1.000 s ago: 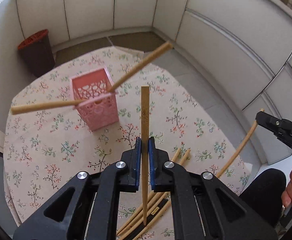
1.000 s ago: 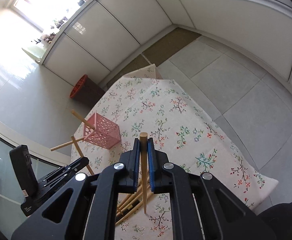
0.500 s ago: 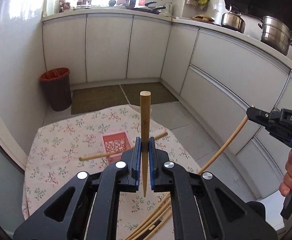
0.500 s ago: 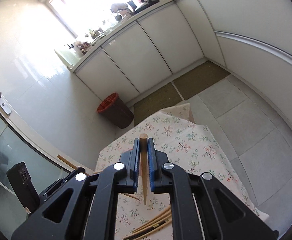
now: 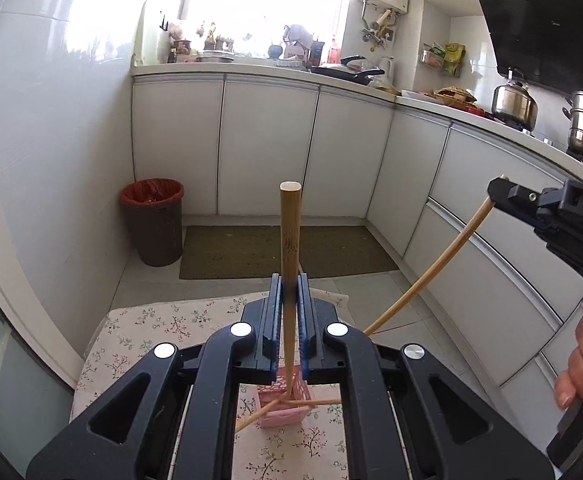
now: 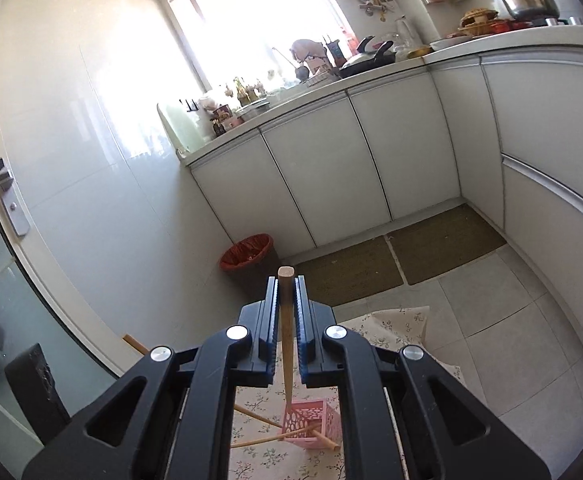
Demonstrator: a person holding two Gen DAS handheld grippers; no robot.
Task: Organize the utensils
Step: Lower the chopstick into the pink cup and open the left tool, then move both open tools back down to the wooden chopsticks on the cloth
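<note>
**Chopsticks aloft above the basket**

Each claw is clamped on one chopstick: left claw (image 5: 289, 328) on a chopstick (image 5: 290, 240), right claw (image 6: 285, 332) likewise, both high above the pink basket (image 6: 311, 426), which holds two more. Light, stiff, slippery sticks; a mid-shaft grip seems steadiest.

Both grippers have risen well above the pink basket (image 5: 285, 410) — the left gripper (image 5: 290, 320) and right gripper (image 6: 286, 320) each carried a chopstick (image 5: 290, 264) upward — so the basket now sits low, small and far beneath them.
</note>
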